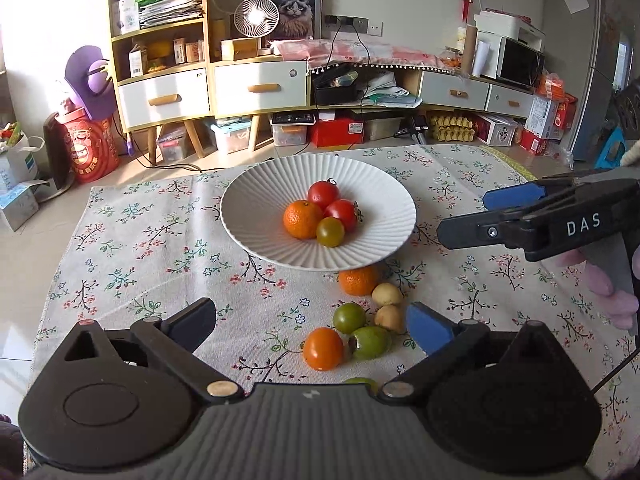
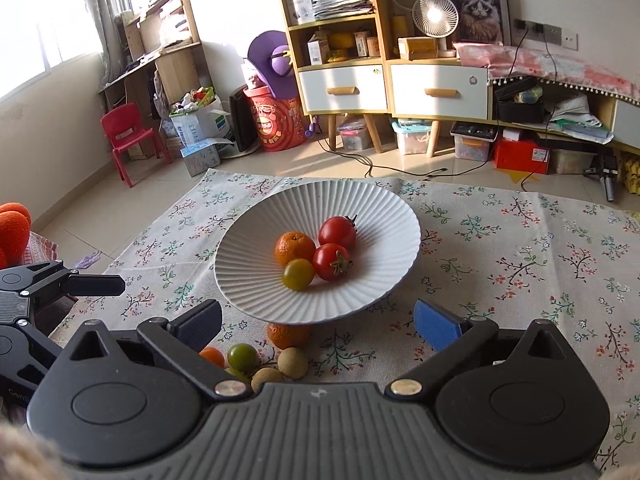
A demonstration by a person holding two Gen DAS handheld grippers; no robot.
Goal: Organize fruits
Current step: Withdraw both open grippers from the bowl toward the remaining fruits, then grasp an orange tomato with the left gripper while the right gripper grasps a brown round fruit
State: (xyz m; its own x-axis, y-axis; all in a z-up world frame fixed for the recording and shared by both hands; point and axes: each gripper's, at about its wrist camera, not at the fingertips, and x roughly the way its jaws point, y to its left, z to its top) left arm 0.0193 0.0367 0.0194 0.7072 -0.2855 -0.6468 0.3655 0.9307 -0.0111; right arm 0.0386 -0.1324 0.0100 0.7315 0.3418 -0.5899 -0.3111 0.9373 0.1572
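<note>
On a floral tablecloth (image 1: 160, 240) in a cluttered living room, the white ribbed ceramic bowl (image 1: 256, 216) holds a mandarin, two red tomatoes and a yellow-green one, while the loose cluster of small fruits (image 1: 356, 328) lies just before its near rim. My left gripper (image 1: 312, 316) and right gripper (image 2: 318, 320) both stand wide open, empty. I judge the risk is rolling: packed round fruits could scatter if a finger nudges a neighbour, and the overhanging rim crowds the orange (image 1: 358, 280) beneath it.

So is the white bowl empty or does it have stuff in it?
Not empty. The bowl holds four fruits: an orange, two red tomatoes and a yellow-green one.
</note>
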